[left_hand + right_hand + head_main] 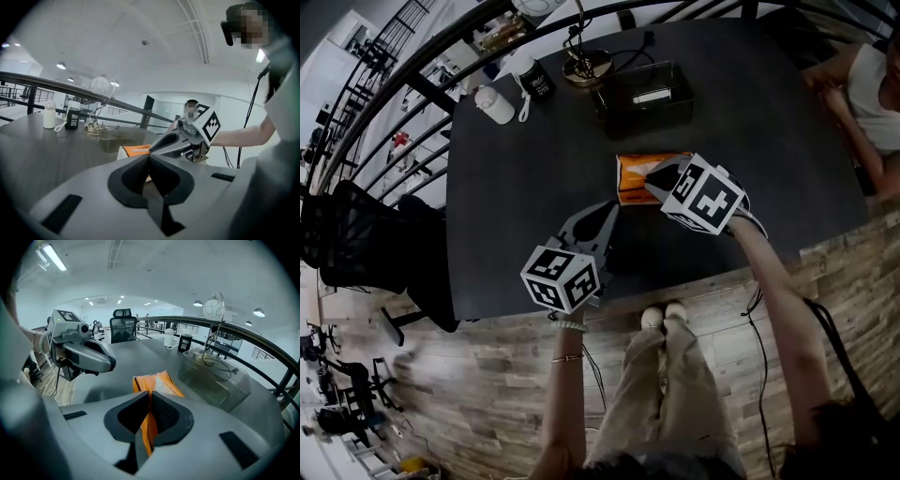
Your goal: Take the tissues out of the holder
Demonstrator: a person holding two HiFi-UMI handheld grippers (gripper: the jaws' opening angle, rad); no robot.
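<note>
Out of the box: the orange tissue pack sits at or just above the dark surface. It is in front of the clear holder and apart from it, nearer our edge. We have the right gripper's fingers clamped on the pack's right-hand end, with the wrapper squeezed flat between the pads. The left gripper hangs at the pack's near left corner, its fingers drawn together. A sliver of orange shows between them, but we cannot tell whether they pinch the wrapper or merely sit in front of it.

The danger, as we read it, is the hold itself: a soft pack caught at one end by its thin wrapper. A quick swing could make the free end sag and twist. The film could then slide out of the pads or tear, and the pack would drop. The two grippers are also close enough to knock each other.

The pack's long axis runs across our front, roughly parallel to the surface's near edge, and its free end points toward the left gripper.
</note>
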